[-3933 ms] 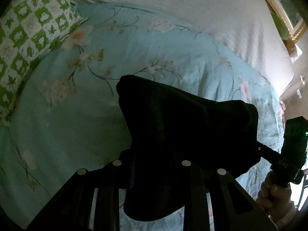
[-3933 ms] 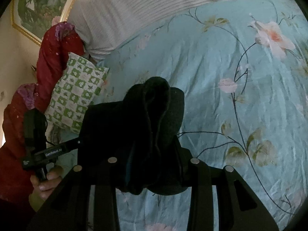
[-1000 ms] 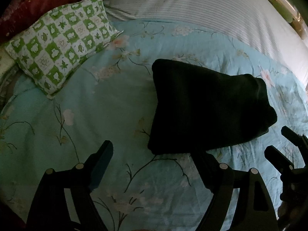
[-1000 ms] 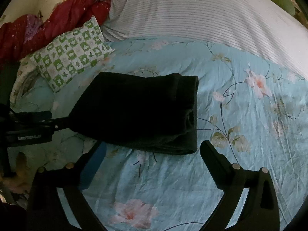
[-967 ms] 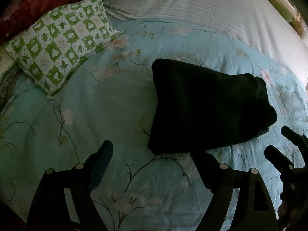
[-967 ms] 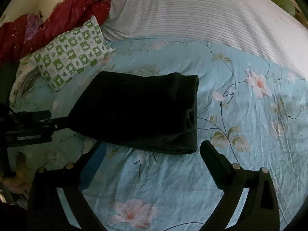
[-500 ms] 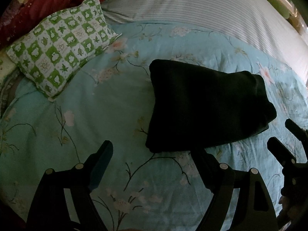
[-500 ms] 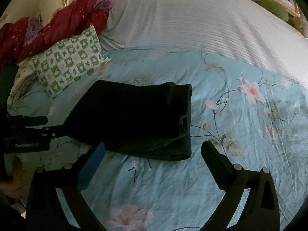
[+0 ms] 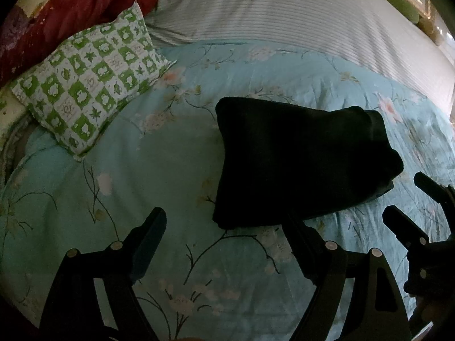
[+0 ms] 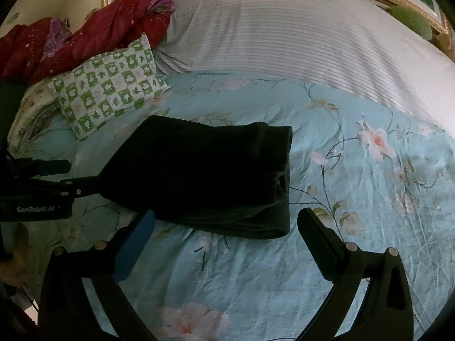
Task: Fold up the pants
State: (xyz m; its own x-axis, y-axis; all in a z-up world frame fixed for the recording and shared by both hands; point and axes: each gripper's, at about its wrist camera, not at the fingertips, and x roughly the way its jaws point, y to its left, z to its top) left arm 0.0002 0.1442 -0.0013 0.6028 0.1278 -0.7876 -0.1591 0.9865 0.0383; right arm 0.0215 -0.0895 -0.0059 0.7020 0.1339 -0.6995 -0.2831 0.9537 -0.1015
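Pants (image 9: 301, 164), black and folded into a thick rectangular bundle, lie flat on the pale blue floral bedspread (image 9: 170, 176), right of the green-and-white checked pillow (image 9: 91, 85). I see my left tongs (image 9: 224, 227) spread wide just short of the bundle's near edge, holding nothing. My right tongs (image 10: 226, 221) are likewise spread and empty at its near side.
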